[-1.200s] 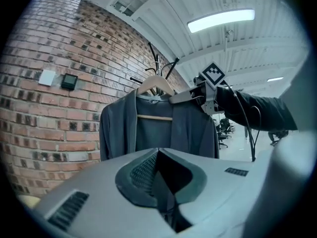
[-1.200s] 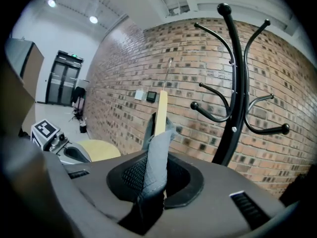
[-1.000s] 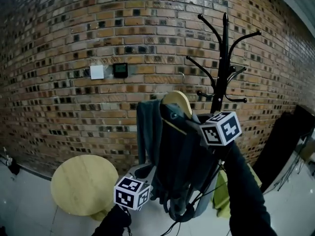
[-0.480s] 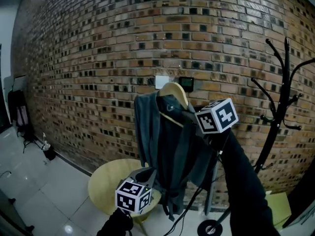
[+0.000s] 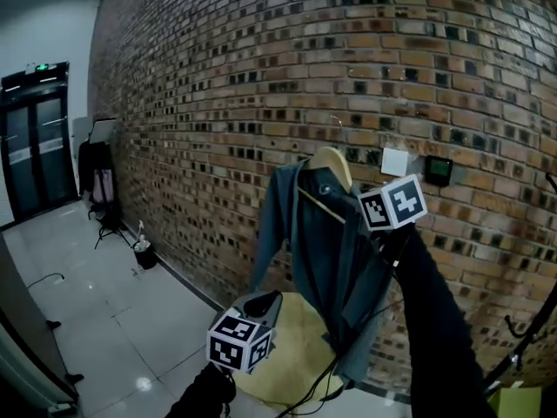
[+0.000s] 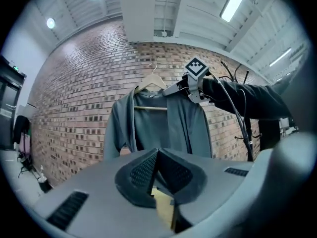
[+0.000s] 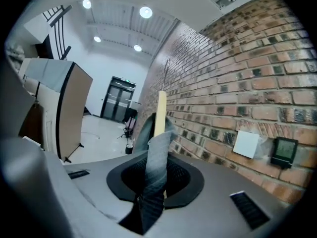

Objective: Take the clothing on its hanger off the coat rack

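Note:
A grey-blue garment (image 5: 326, 259) hangs on a pale wooden hanger (image 5: 329, 162), held in the air in front of the brick wall and away from the coat rack (image 6: 240, 83). My right gripper (image 5: 359, 220) is shut on the hanger's right shoulder, with a fold of the garment caught in the grip. In the right gripper view the cream hanger bar (image 7: 161, 110) and a grey strip of fabric (image 7: 157, 145) run up from between the jaws of that gripper (image 7: 157, 157). My left gripper (image 5: 263, 303) sits low, in front of the garment's hem, its jaws shut and empty (image 6: 157, 155).
A round wooden table (image 5: 291, 360) stands under the garment. The wall carries a white switch plate (image 5: 394, 161) and a dark panel (image 5: 438, 170). Only a rack hook (image 5: 522, 329) shows at the right edge. Dark double doors (image 5: 35, 138) are far left, past a tiled floor (image 5: 113, 320).
Both grippers have carried the garment on its hanger leftwards along the wall, away from the coat rack, which has slid almost out of the head view. The table now lies below the garment.

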`<state>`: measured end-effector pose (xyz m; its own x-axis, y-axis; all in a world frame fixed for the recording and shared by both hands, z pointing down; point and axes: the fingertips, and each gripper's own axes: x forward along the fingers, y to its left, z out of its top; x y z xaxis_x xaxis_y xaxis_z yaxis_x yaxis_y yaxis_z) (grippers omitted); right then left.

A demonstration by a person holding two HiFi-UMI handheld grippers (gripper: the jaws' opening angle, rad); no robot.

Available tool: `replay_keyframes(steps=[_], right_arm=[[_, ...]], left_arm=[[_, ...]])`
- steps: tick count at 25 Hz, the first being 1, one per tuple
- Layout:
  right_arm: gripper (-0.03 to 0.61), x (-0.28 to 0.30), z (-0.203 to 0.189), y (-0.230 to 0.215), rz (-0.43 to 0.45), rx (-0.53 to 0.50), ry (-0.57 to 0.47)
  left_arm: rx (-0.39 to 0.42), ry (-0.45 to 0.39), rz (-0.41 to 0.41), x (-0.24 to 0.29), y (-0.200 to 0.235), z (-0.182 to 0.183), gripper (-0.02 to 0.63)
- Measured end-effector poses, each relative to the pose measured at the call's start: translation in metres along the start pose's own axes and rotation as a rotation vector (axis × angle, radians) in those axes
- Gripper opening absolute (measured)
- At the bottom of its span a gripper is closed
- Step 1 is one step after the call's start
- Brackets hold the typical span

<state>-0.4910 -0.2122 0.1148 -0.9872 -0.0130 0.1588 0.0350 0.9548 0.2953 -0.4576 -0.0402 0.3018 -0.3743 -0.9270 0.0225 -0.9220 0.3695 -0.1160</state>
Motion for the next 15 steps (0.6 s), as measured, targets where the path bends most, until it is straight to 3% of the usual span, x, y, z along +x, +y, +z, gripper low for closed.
replay_keyframes(steps=[4, 8, 15], right_arm=[[0.037, 0.056, 0.038, 0.008, 0.051, -0.005, -0.047], [0.037, 0.101, 0.055, 0.009, 0.109, -0.031, -0.053], [0.037, 0.164, 0.034, 0.010, 0.203, -0.036, -0.037]], left_arm=[[-0.017, 0.001, 0.062, 0.006, 0.063, -0.003, 0.003], [-0.036, -0.007, 0.123, 0.020, 0.092, 0.001, 0.003], [-0.070, 0.012, 0.196, 0.049, 0.112, -0.016, 0.003]])
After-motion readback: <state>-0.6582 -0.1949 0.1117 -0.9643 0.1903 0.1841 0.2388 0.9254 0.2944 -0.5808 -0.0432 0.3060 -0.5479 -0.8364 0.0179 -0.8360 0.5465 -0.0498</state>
